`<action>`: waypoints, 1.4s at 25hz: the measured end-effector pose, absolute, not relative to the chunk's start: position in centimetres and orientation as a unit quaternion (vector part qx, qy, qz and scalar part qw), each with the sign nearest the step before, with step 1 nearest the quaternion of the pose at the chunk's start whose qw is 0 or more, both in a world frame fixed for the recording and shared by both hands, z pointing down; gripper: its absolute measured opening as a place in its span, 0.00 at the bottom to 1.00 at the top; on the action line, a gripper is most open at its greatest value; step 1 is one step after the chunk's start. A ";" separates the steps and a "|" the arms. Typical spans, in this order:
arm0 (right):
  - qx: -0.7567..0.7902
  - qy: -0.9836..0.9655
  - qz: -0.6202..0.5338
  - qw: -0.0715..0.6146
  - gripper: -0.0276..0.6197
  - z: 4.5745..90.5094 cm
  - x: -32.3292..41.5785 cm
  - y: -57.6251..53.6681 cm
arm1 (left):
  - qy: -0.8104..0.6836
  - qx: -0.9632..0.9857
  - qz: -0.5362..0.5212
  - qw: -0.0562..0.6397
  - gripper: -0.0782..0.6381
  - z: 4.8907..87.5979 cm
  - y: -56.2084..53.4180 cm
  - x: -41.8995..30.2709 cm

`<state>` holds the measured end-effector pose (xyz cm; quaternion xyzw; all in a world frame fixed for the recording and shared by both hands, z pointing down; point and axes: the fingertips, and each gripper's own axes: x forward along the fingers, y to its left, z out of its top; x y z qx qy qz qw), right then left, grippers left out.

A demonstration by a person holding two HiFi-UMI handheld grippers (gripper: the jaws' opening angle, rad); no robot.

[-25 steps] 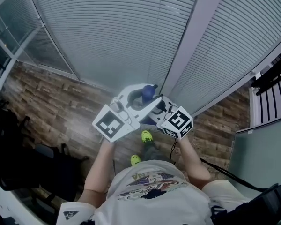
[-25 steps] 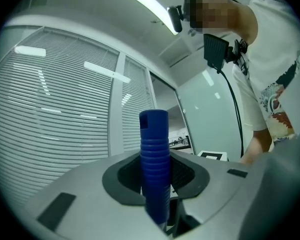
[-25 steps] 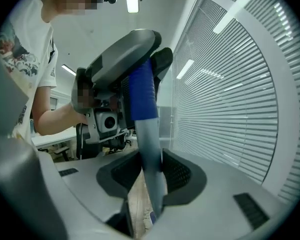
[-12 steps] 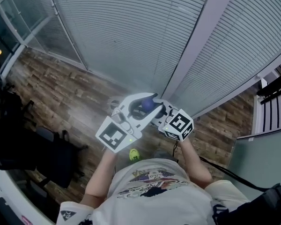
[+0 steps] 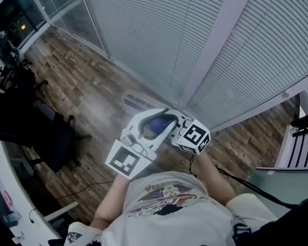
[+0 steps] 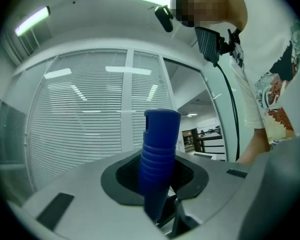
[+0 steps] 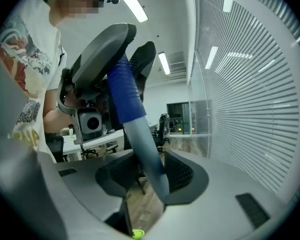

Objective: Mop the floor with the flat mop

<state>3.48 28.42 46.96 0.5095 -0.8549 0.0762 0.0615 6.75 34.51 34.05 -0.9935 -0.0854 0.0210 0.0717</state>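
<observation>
Mop's blue ribbed grip sits pinched in closing left tongs, grey pole between opening right tongs.

blinds: closed | grey pillar: between blinds | black chair: left, beside white desk

No words, brands or numbers can be read. The left cube and the right cube each carry a black-and-white square marker pattern, with no letters on it. The person's T-shirt print seems to hold some lettering among its coloured graphics, but it is too blurred and small to make out.
</observation>
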 end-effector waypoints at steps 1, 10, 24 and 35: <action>0.495 -0.863 0.075 0.061 0.27 47.0 3.4 29.7 | -0.059 -0.996 0.018 0.069 0.24 34.2 35.7 6.9; 0.367 -0.926 0.083 0.010 0.29 49.4 -2.4 40.1 | 0.146 -0.988 0.005 0.043 0.21 36.5 44.4 2.6; 0.119 -0.987 0.074 0.078 0.29 50.2 -22.1 53.8 | 0.322 -0.944 -0.058 0.046 0.20 37.9 55.3 -15.9; 0.184 -0.977 0.076 0.075 0.31 54.3 -28.2 61.9 | 0.294 -0.954 -0.042 0.040 0.20 42.0 64.7 -22.0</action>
